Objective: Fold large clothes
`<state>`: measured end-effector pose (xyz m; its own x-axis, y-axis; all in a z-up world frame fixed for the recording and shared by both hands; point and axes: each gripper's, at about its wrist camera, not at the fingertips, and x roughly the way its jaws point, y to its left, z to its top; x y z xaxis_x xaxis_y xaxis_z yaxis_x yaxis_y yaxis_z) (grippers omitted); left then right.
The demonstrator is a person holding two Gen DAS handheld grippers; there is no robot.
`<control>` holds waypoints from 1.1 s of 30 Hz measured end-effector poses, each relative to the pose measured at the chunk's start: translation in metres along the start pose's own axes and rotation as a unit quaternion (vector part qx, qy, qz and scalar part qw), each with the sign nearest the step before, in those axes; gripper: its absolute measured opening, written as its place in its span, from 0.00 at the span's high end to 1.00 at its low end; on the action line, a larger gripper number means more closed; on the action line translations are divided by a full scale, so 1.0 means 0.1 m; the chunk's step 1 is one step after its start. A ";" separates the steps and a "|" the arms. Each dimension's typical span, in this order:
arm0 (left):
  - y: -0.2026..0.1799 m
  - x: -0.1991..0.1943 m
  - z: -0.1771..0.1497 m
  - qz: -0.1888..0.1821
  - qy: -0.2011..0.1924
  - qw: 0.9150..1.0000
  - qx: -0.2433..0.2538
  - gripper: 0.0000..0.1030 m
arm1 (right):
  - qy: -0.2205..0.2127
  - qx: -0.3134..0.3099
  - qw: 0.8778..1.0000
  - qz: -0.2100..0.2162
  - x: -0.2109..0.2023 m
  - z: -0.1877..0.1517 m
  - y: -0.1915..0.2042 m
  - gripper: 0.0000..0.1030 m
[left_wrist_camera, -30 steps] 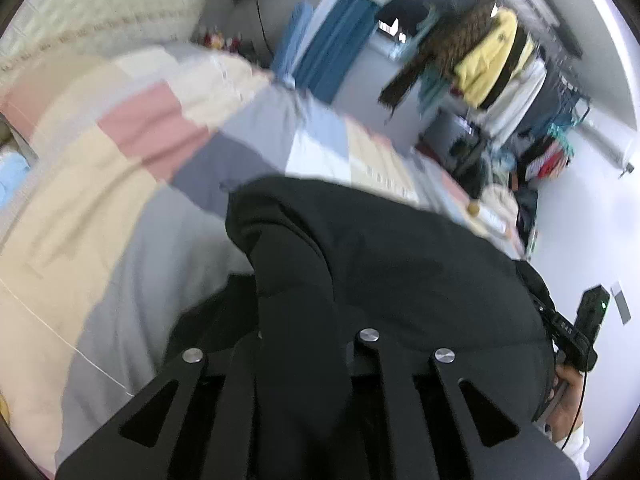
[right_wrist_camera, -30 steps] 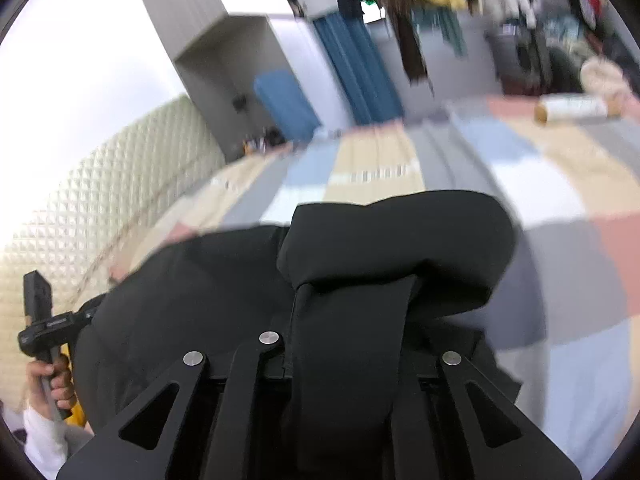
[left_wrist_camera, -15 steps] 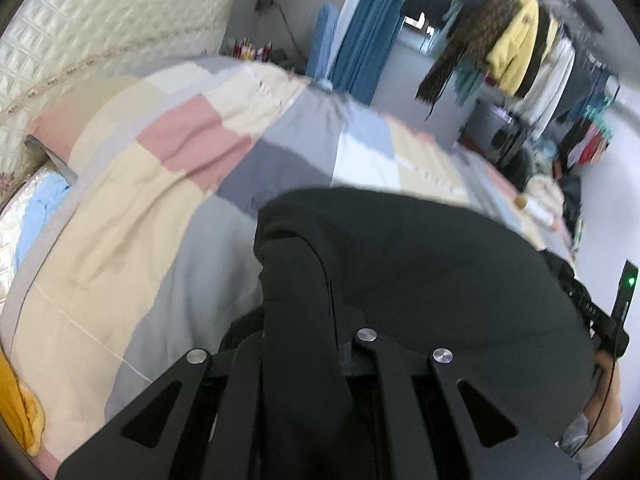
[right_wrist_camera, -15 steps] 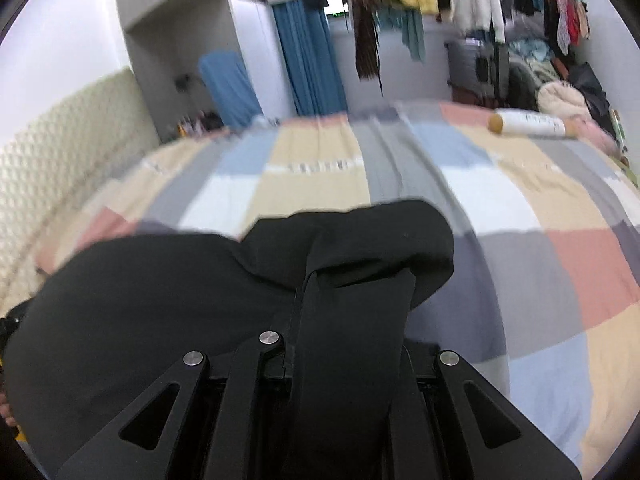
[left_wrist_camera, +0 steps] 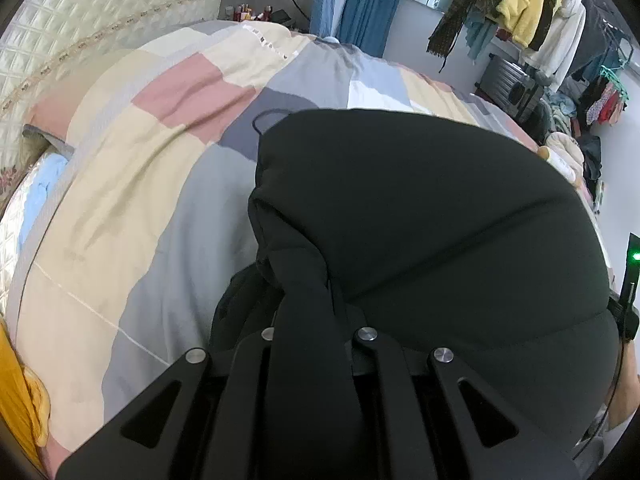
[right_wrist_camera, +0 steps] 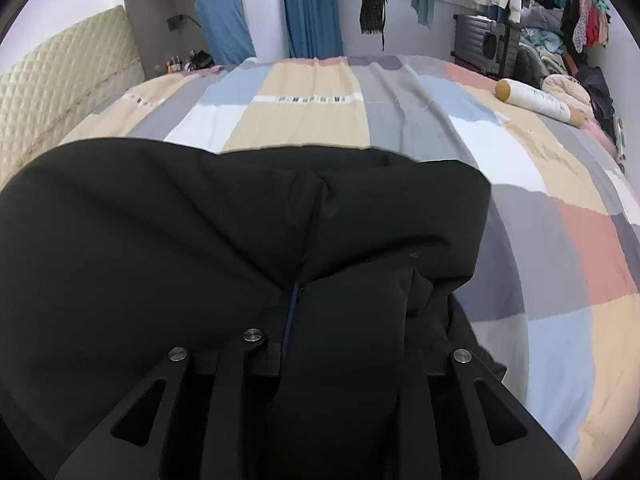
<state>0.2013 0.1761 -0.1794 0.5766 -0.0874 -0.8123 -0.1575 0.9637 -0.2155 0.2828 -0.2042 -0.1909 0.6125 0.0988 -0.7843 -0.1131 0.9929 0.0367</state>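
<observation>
A large black padded coat lies spread on the patchwork bed; it also shows in the right wrist view. My left gripper is shut on a bunched fold at the coat's left edge, and the cloth runs back between its jaws. My right gripper is shut on a fold at the coat's right edge, beside a thin blue zip line. The fingertips of both are hidden under the cloth. The coat's far edge rests low on the bed.
The patchwork bedspread stretches ahead and to the left, and to the right in the right wrist view. A quilted headboard stands at the left. A white bolster lies at the far right. Hanging clothes fill the back wall.
Both grippers have come down and forward with the coat. The coat now lies flatter and wider across the bed. The room behind has steadied in view.
</observation>
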 end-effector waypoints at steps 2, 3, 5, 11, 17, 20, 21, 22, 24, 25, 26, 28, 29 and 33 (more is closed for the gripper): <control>0.00 -0.02 -0.06 0.000 0.004 1.000 -0.002 0.93 | 0.001 0.005 1.000 0.005 -0.02 -0.04 0.00 0.77; 0.01 -0.04 -0.09 0.000 0.005 1.000 -0.002 0.93 | 0.001 0.008 1.000 0.009 -0.04 -0.05 -0.01 0.77; 0.01 -0.07 -0.14 -0.002 0.001 1.000 0.001 0.93 | -0.007 0.024 0.999 0.023 -0.10 -0.07 -0.07 0.74; 0.07 -0.29 -0.15 0.001 -0.018 1.000 0.007 0.70 | -0.016 0.088 0.994 0.065 -0.37 0.01 -0.28 0.36; 0.05 -0.74 -0.08 -0.025 -0.055 0.998 0.002 0.23 | -0.066 0.121 0.987 0.079 -1.03 0.12 -0.47 0.19; -0.07 -1.08 -0.04 -0.030 -0.077 0.996 0.016 0.23 | -0.100 0.112 0.987 0.063 -1.43 0.24 -0.47 0.18; -0.11 -1.17 -0.03 -0.029 -0.083 0.996 0.021 0.22 | -0.116 0.112 0.985 0.064 -1.62 0.28 -0.47 0.17; -0.16 -1.31 -0.02 -0.033 -0.092 0.995 0.025 0.22 | -0.130 0.113 0.982 0.070 -1.79 0.31 -0.47 0.16; -0.25 -1.58 0.03 -0.048 -0.107 0.993 0.031 0.20 | -0.158 0.112 0.978 0.081 -2.13 0.36 -0.45 0.15; -0.30 -1.71 0.04 -0.050 -0.114 0.992 0.035 0.20 | -0.171 0.109 0.976 0.083 -2.30 0.38 -0.43 0.12; -0.36 -1.85 0.06 -0.050 -0.125 0.990 0.043 0.18 | -0.192 0.103 0.972 0.083 -2.51 0.39 -0.39 0.04; -0.46 -2.07 0.07 -0.053 -0.142 0.987 0.057 0.14 | -0.225 0.094 0.966 0.088 -2.78 0.42 -0.35 0.00; -0.51 -2.20 0.06 -0.058 -0.151 0.985 0.063 0.08 | -0.233 0.088 0.964 0.093 -2.86 0.44 -0.33 0.00; -0.69 -2.46 -0.02 -0.057 -0.173 0.979 0.090 0.01 | -0.214 0.084 0.968 0.102 -2.86 0.47 -0.28 0.00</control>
<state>0.0687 0.1309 0.0342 0.8240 -0.1362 -0.5499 0.0492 0.9842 -0.1699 0.1472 -0.2577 0.0615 0.8622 0.2774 -0.4238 -0.1599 0.9429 0.2921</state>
